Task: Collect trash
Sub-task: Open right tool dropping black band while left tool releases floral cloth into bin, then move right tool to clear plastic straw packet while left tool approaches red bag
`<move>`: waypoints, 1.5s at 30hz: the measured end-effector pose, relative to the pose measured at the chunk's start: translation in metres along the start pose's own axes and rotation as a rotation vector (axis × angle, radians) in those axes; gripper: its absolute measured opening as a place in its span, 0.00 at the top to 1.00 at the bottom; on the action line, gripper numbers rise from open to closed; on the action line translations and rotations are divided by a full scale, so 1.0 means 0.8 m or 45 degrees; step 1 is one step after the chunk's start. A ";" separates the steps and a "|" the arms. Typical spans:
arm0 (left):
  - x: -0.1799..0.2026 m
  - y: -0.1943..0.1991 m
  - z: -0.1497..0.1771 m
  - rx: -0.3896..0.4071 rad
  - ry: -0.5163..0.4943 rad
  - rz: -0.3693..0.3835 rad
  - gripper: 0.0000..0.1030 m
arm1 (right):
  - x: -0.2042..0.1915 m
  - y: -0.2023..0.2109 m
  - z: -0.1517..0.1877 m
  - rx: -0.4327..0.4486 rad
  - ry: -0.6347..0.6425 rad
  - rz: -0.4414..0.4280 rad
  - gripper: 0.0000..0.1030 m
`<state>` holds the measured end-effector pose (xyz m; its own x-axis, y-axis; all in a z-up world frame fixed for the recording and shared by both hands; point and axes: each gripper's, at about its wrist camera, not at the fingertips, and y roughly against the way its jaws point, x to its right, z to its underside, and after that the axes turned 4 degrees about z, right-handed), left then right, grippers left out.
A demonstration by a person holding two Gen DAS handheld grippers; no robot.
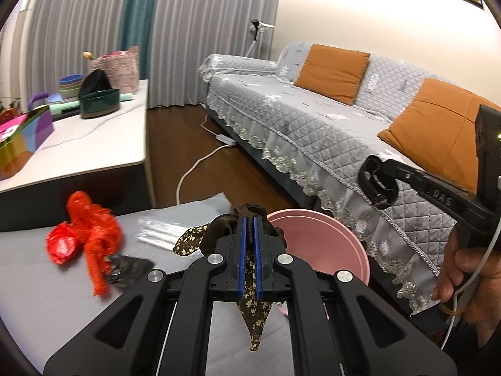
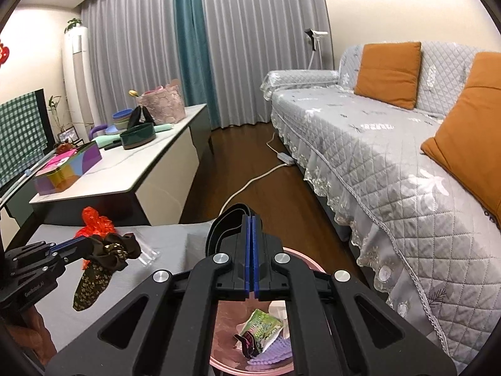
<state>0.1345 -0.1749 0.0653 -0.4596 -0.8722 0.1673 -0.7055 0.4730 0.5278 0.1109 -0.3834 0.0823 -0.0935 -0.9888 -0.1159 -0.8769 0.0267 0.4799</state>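
My left tool (image 1: 249, 228) was pinching a dark brown floral fabric scrunchie (image 1: 250, 282), its blue pads pressed onto the cloth, whose patterned tail hung down below the tips. In the right wrist view the same left tool (image 2: 82, 243) and the scrunchie (image 2: 106, 257) showed off to my left, held above the grey desk (image 2: 175, 244). My right tool (image 2: 252, 222) was pressed together on a loop of black strap (image 2: 224, 219) that curled up just past its tips; from the left wrist view that right tool (image 1: 377, 183) sat out to the right, in front of the quilted grey sofa (image 1: 313, 119). Directly beneath the right tool stood the round pink plastic bin (image 2: 300, 255), already holding a crumpled green wrapper (image 2: 263, 329) and a lilac ridged scrap (image 2: 272, 354). Left of my left tool, a crumpled red plastic wrapper (image 1: 84, 232) lay on the desk, with a clear plastic sleeve (image 1: 159, 233) just beside it.
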 end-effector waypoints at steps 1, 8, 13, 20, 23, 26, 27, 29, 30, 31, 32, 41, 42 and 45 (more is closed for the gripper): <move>0.003 -0.005 -0.001 -0.004 -0.003 0.009 0.95 | 0.002 -0.004 0.001 -0.012 -0.006 -0.001 0.99; 0.022 -0.044 -0.005 -0.045 -0.026 0.070 0.96 | 0.016 -0.021 0.005 -0.043 -0.028 0.024 0.98; 0.035 -0.071 -0.001 -0.078 -0.037 0.114 0.96 | 0.026 -0.034 0.009 -0.071 -0.045 0.040 0.98; 0.045 -0.101 0.008 -0.151 -0.047 0.164 0.86 | 0.036 -0.046 0.012 -0.090 -0.049 0.105 0.93; 0.036 -0.100 0.014 -0.153 -0.029 0.138 0.74 | 0.046 -0.051 0.012 -0.108 -0.089 0.139 0.59; 0.025 -0.092 0.016 -0.151 -0.004 0.111 0.74 | 0.048 -0.053 0.013 -0.118 -0.119 0.155 0.38; 0.021 -0.088 0.016 -0.145 0.003 0.101 0.74 | 0.046 -0.053 0.013 -0.124 -0.117 0.156 0.31; 0.011 -0.073 0.014 -0.117 0.020 0.080 0.74 | 0.040 -0.053 0.013 -0.128 -0.111 0.147 0.20; 0.008 -0.068 0.014 -0.110 0.023 0.073 0.74 | 0.034 -0.052 0.013 -0.124 -0.103 0.138 0.17; 0.004 -0.060 0.014 -0.102 0.026 0.063 0.74 | 0.031 -0.051 0.012 -0.120 -0.096 0.132 0.16; -0.001 -0.052 0.014 -0.093 0.028 0.052 0.74 | 0.026 -0.049 0.011 -0.112 -0.085 0.125 0.15; -0.049 0.022 0.017 -0.017 0.047 -0.066 0.65 | -0.026 -0.022 0.010 -0.017 -0.008 0.056 0.11; -0.055 0.029 0.018 -0.012 0.050 -0.079 0.63 | -0.031 -0.021 0.011 -0.015 -0.002 0.055 0.11; -0.073 0.050 0.023 0.009 0.072 -0.123 0.55 | -0.052 -0.016 0.013 0.004 0.035 0.043 0.10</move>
<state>0.1229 -0.1026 0.0613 -0.3586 -0.9192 0.1627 -0.7486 0.3873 0.5381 0.1216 -0.3411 0.0720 -0.1101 -0.9911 -0.0753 -0.8749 0.0607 0.4804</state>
